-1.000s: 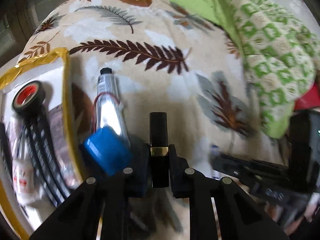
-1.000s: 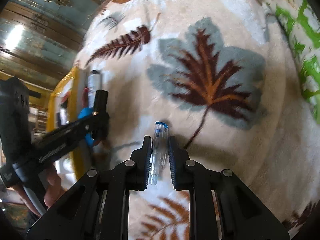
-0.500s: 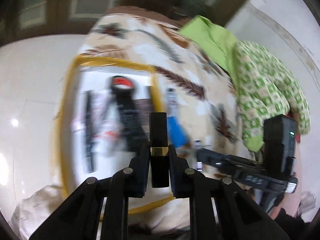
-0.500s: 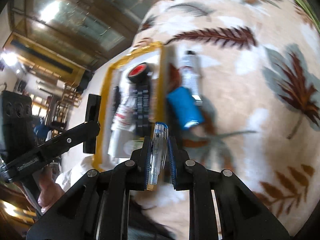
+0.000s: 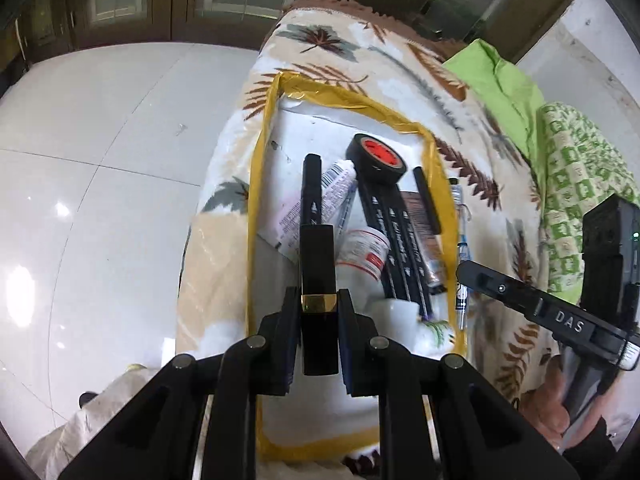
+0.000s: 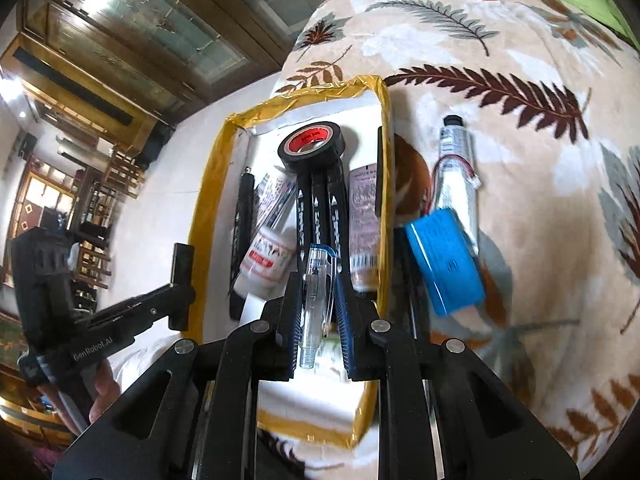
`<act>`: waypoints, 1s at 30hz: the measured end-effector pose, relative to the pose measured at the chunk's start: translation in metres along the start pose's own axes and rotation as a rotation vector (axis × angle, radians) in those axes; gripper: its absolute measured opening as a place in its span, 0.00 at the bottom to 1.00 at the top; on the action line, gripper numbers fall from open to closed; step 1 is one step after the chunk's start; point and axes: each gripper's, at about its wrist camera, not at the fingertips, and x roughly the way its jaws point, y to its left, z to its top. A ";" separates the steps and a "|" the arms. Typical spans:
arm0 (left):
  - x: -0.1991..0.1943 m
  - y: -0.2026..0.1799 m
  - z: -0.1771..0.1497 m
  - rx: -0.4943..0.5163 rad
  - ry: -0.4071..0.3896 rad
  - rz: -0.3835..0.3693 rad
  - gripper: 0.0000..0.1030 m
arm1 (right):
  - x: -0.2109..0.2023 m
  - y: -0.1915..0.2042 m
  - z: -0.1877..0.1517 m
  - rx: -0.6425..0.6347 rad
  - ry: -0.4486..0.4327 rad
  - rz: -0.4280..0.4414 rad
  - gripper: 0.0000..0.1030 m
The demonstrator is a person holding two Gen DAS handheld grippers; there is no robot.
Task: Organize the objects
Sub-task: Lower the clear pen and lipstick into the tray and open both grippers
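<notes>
My left gripper [image 5: 319,307] is shut on a black lipstick tube with a gold band [image 5: 317,276], held over the white box with yellow-taped rim [image 5: 256,184]. My right gripper [image 6: 316,304] is shut on a clear pen with a blue clip [image 6: 316,292], also above that box [image 6: 208,200]. Inside the box lie a black tape roll with a red core [image 5: 376,158], several black markers [image 5: 394,236], a white jar [image 5: 362,252] and a tube [image 5: 336,184]. Each gripper shows in the other's view: the right [image 5: 520,300], the left [image 6: 176,280].
The box rests on a leaf-patterned blanket [image 6: 500,40]. Just right of the box lie a blue battery pack [image 6: 444,260] and a silver tube [image 6: 456,172]. Green cloth [image 5: 572,184] is bunched at the far right. White tiled floor [image 5: 100,160] lies left of the bed edge.
Both grippers have swung left from the open blanket to above the box, still holding the lipstick and the pen. The box's contents have come fully into view.
</notes>
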 end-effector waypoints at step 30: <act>0.041 -0.023 0.010 0.149 0.093 0.112 0.16 | 0.046 0.006 0.018 -0.035 0.057 -0.081 0.16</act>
